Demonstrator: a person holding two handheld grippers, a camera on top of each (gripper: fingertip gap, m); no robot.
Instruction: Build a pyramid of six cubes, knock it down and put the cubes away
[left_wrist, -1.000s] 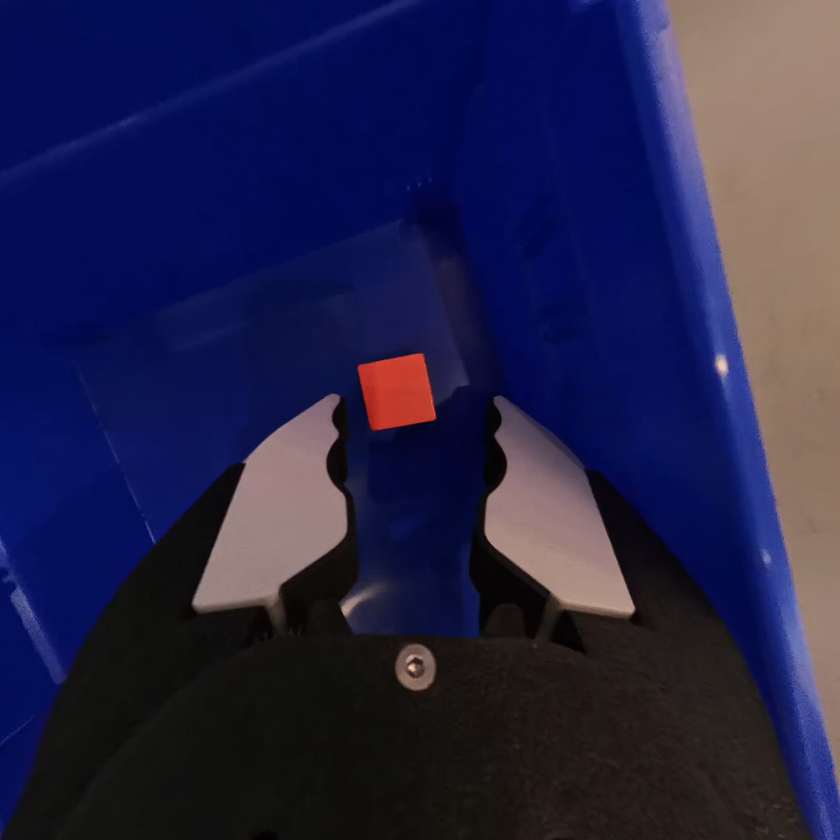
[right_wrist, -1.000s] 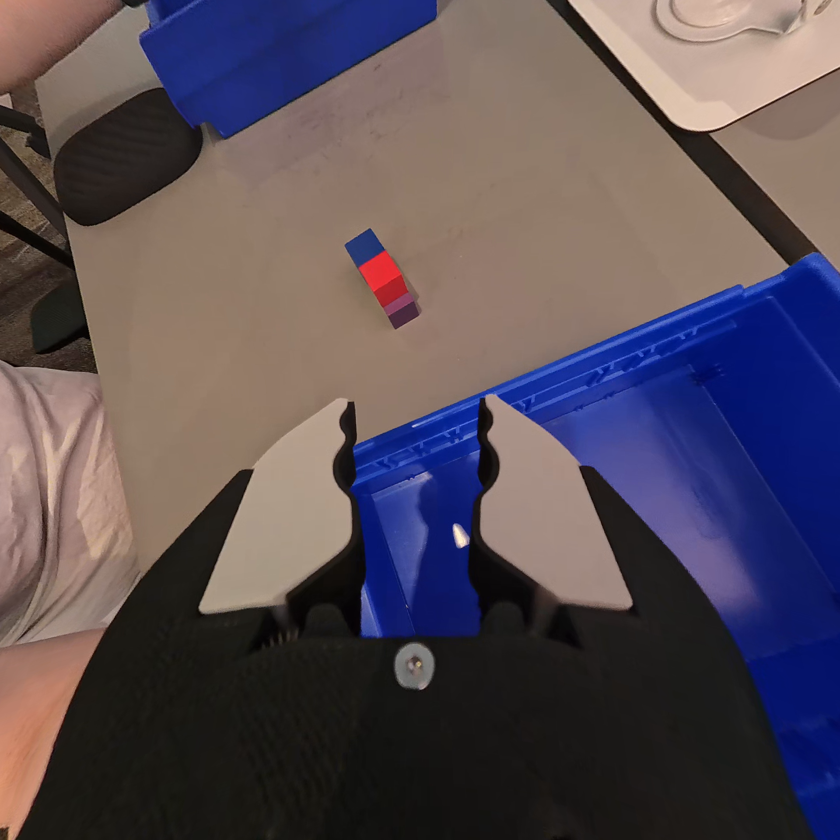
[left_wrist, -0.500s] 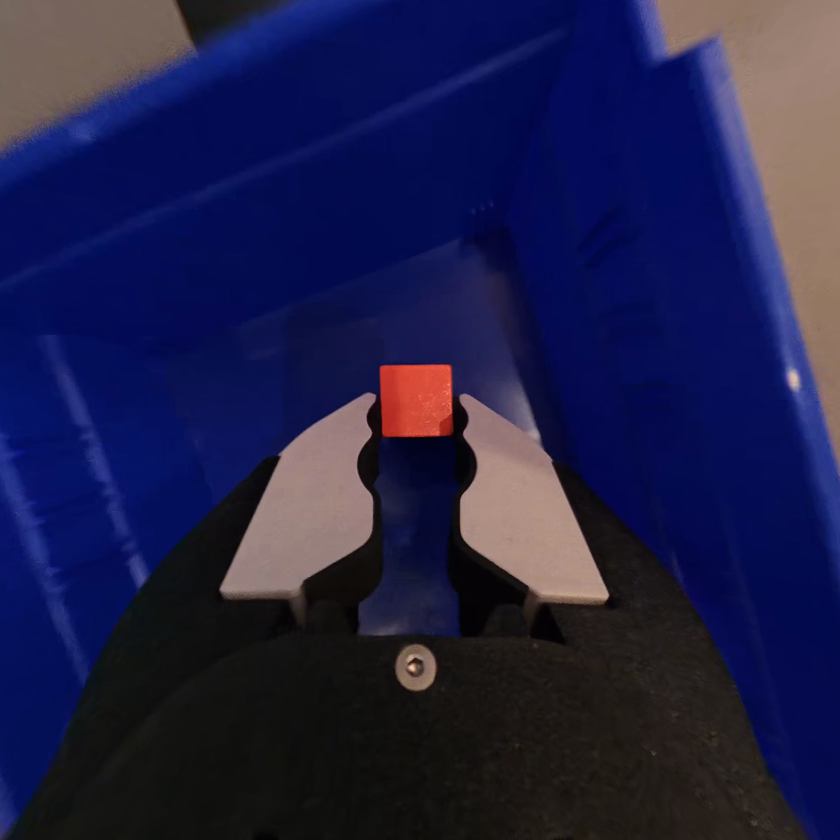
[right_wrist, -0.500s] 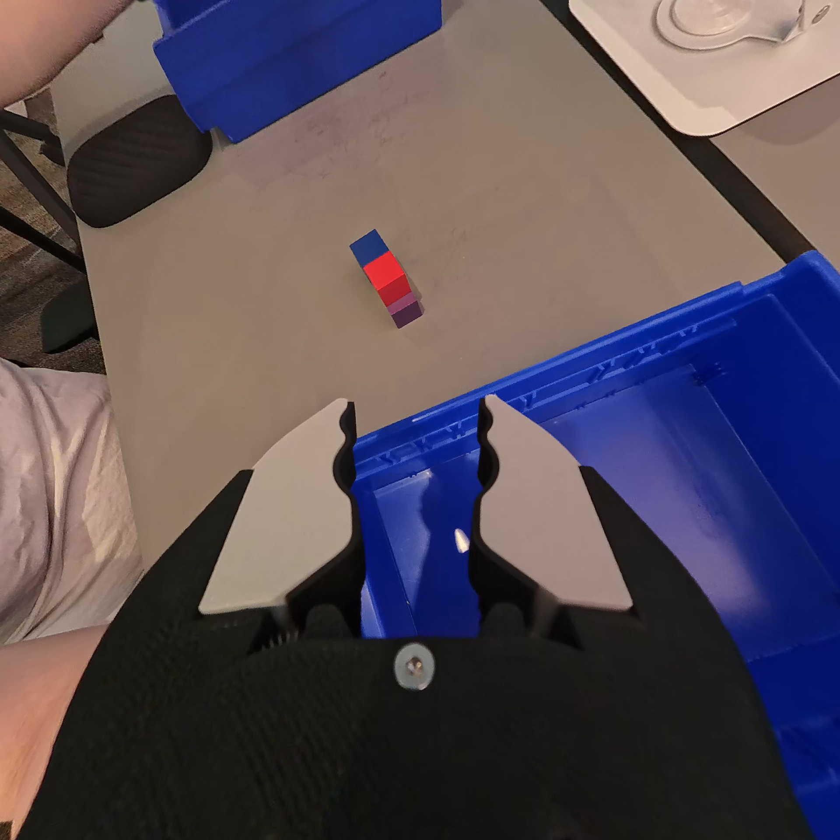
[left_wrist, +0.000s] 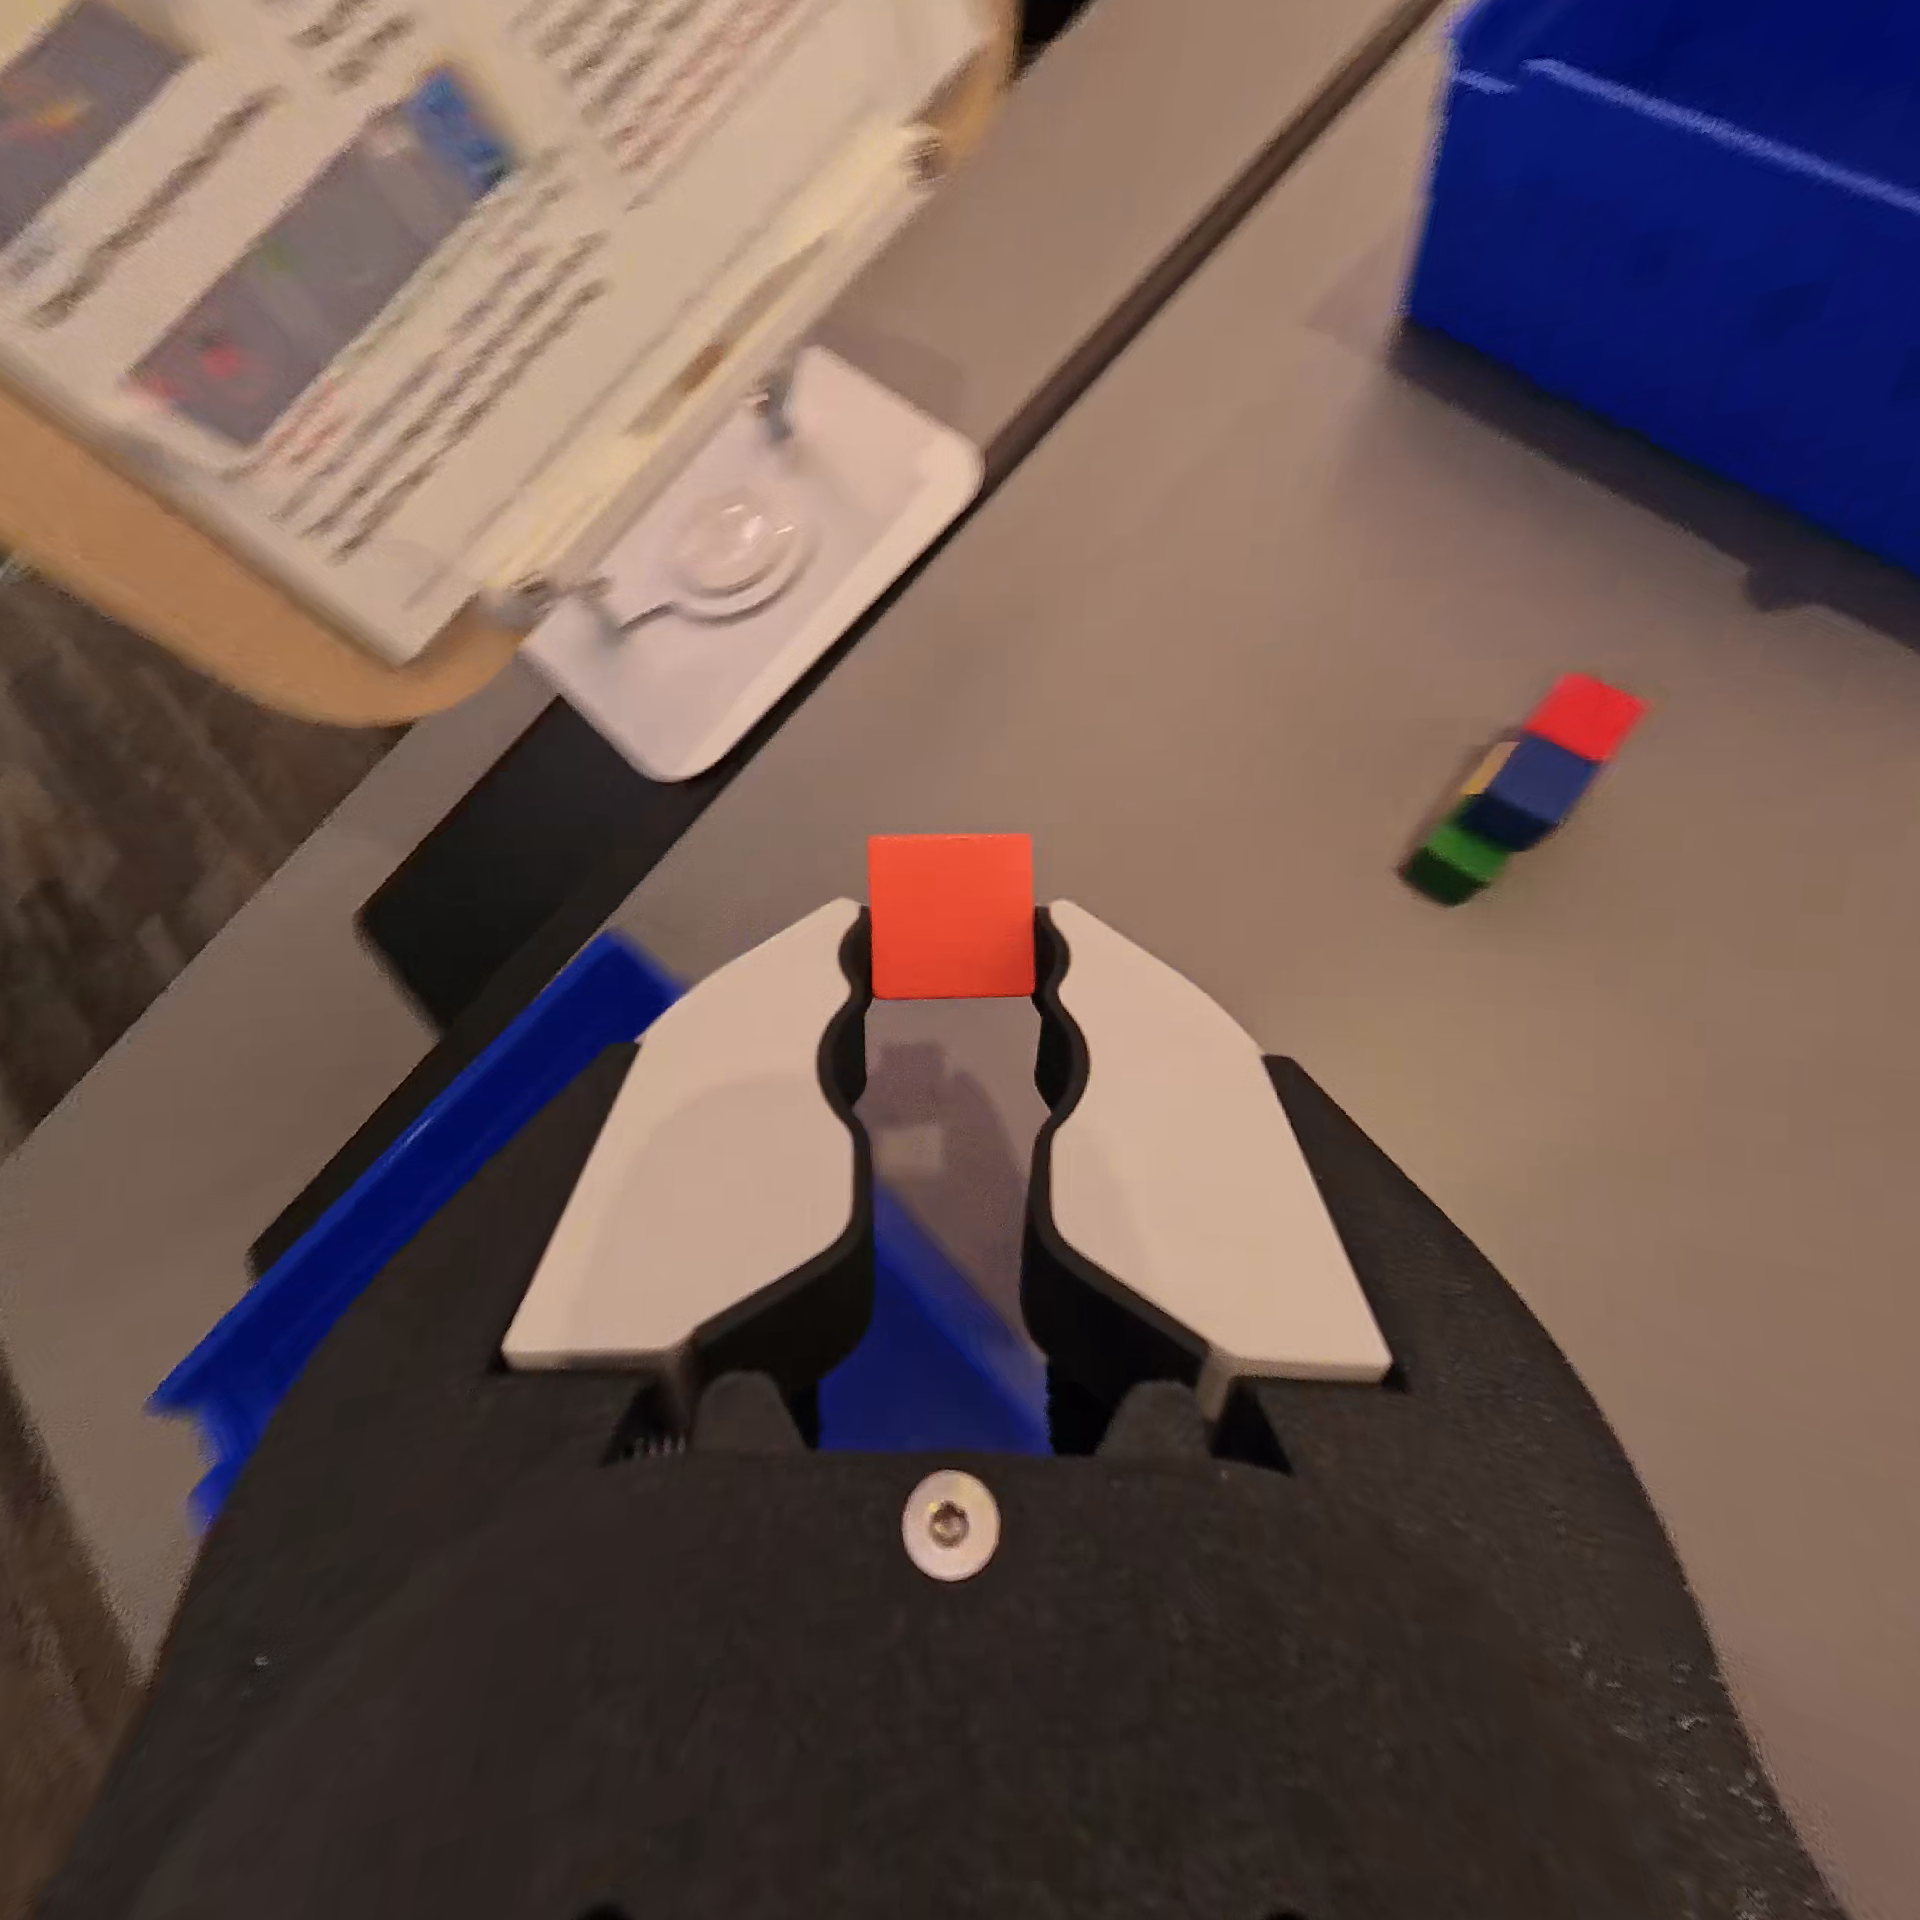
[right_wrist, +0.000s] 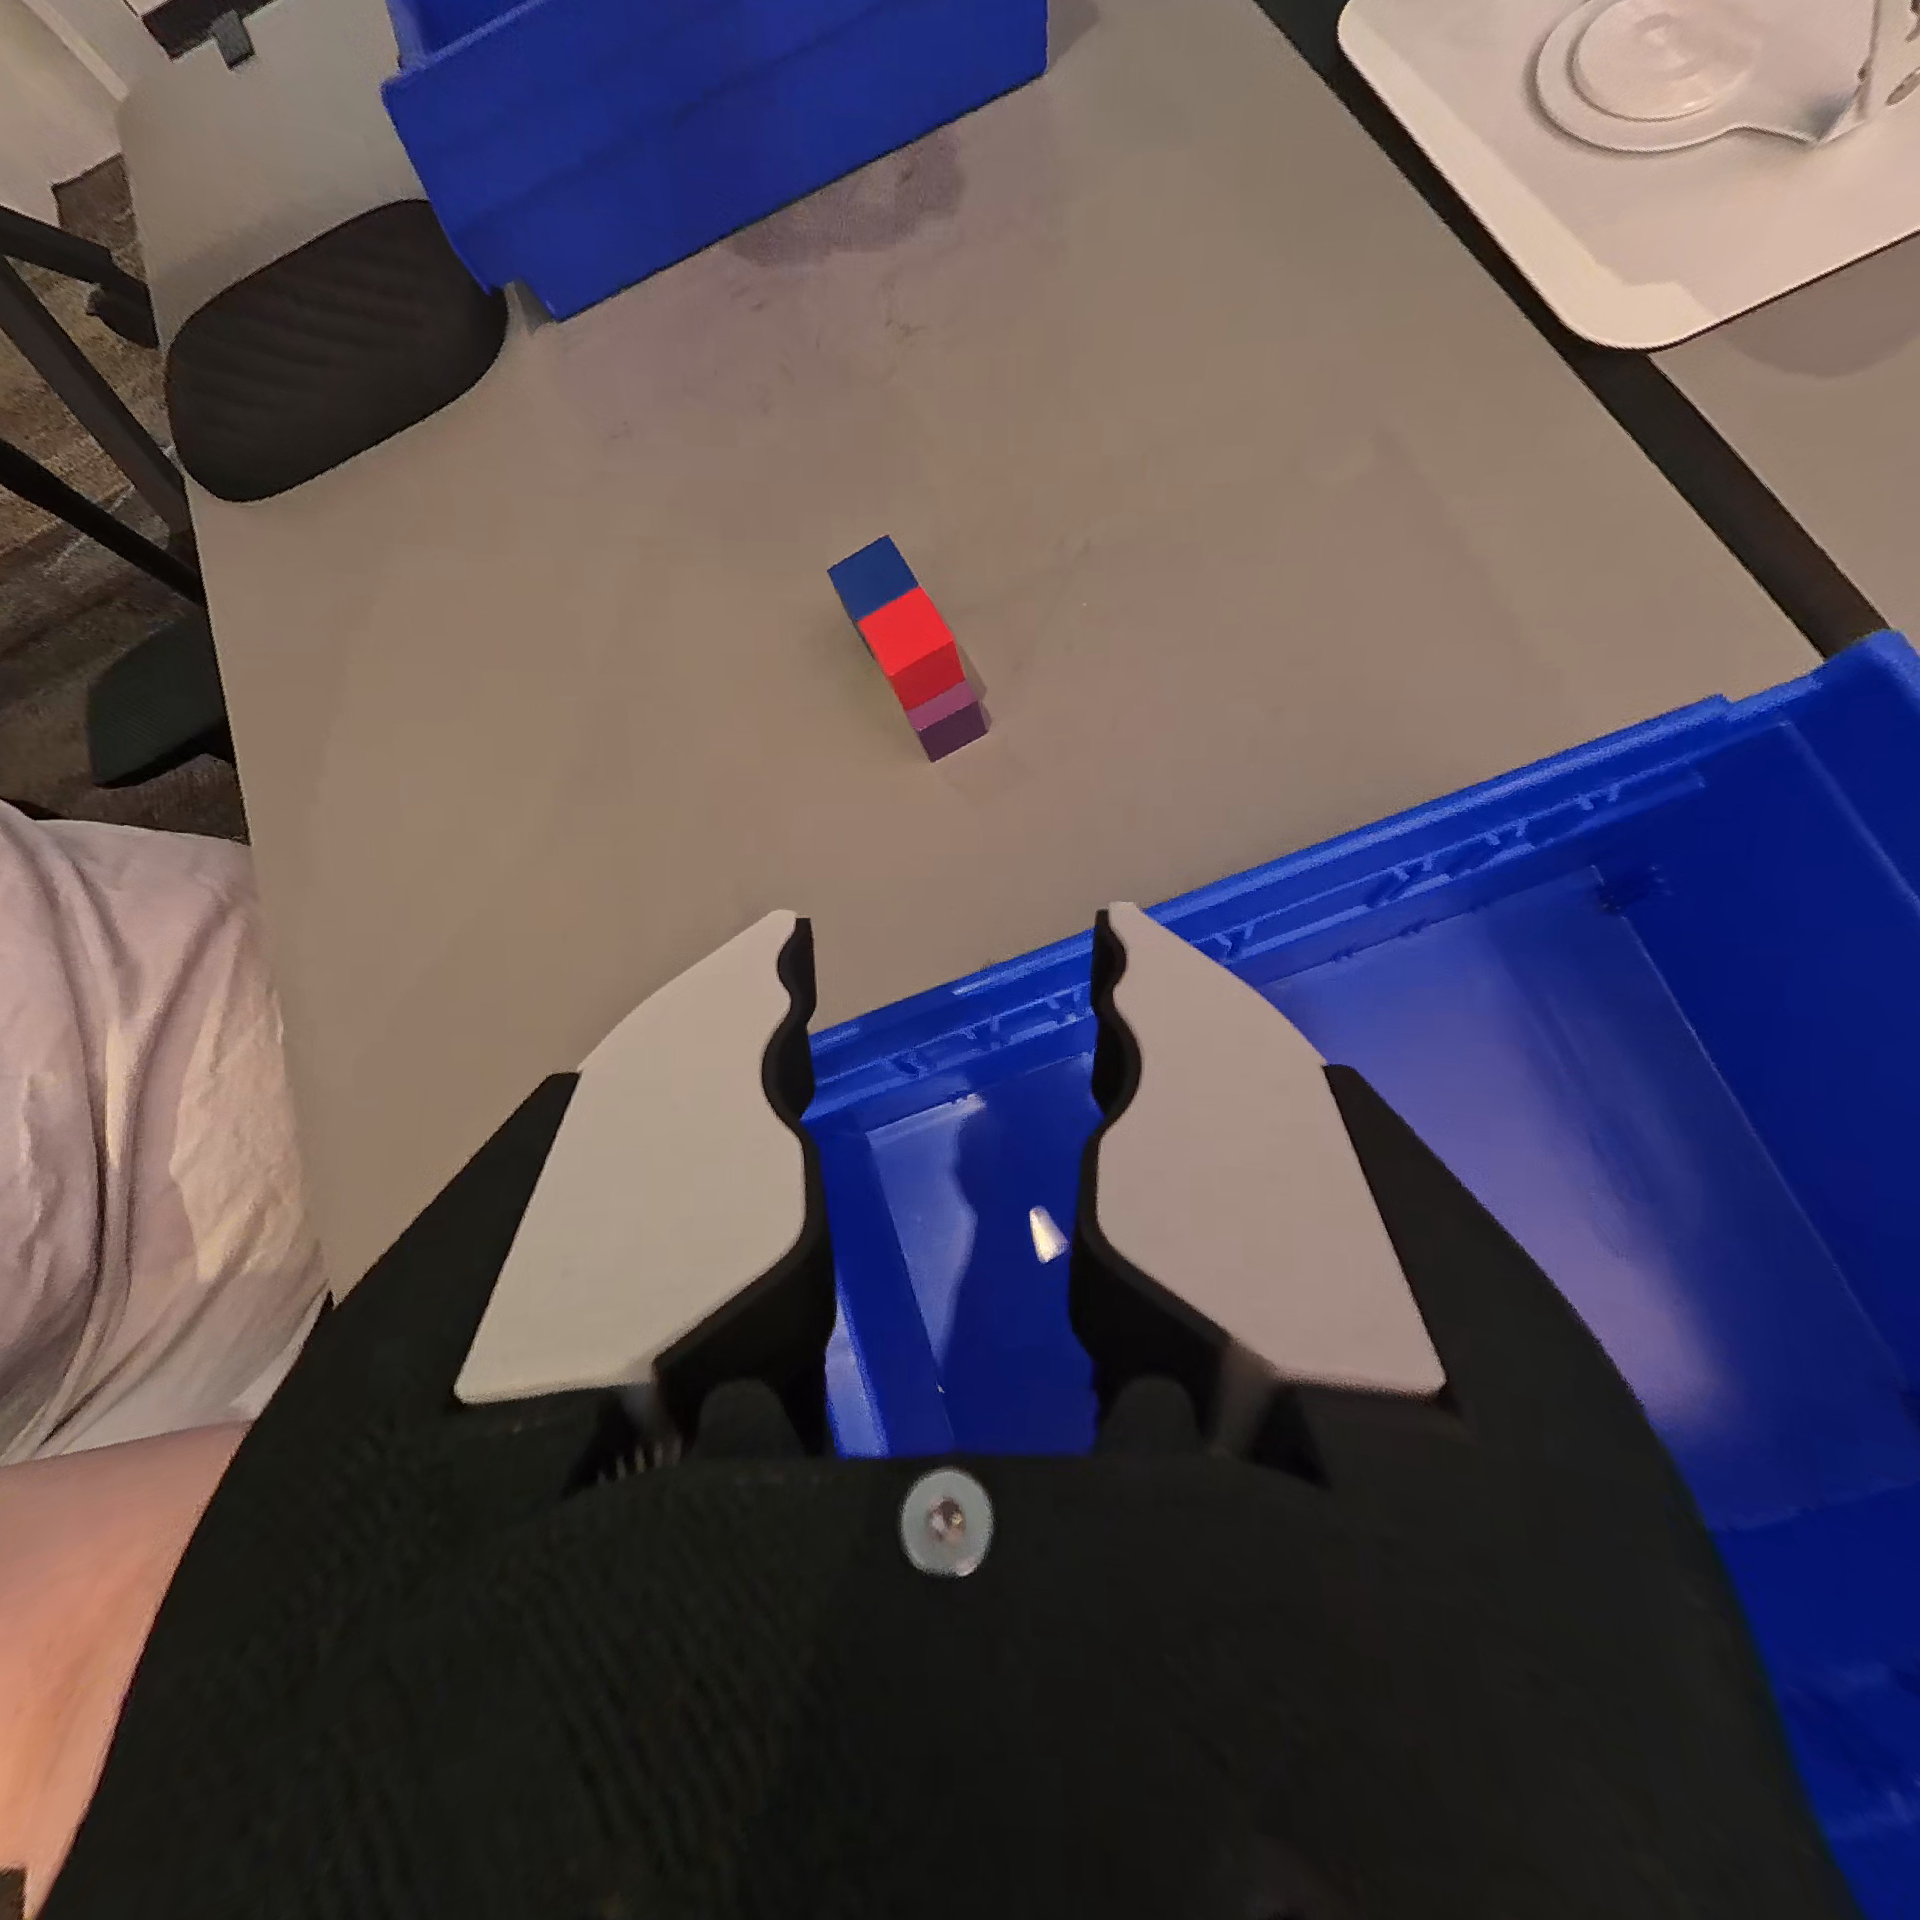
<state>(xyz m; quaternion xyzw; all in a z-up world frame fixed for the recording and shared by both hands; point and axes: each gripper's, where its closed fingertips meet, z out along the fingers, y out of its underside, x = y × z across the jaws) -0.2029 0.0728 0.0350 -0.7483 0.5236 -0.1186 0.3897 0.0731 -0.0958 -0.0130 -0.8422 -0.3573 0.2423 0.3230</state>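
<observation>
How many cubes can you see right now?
6: an orange cube held in the left gripper; on the table, red above blue, green, a yellow sliver, and purple. Others may be hidden.

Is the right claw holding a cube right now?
No, the right claw is open with nothing between its fingers, hovering over the rim of a blue bin.
</observation>
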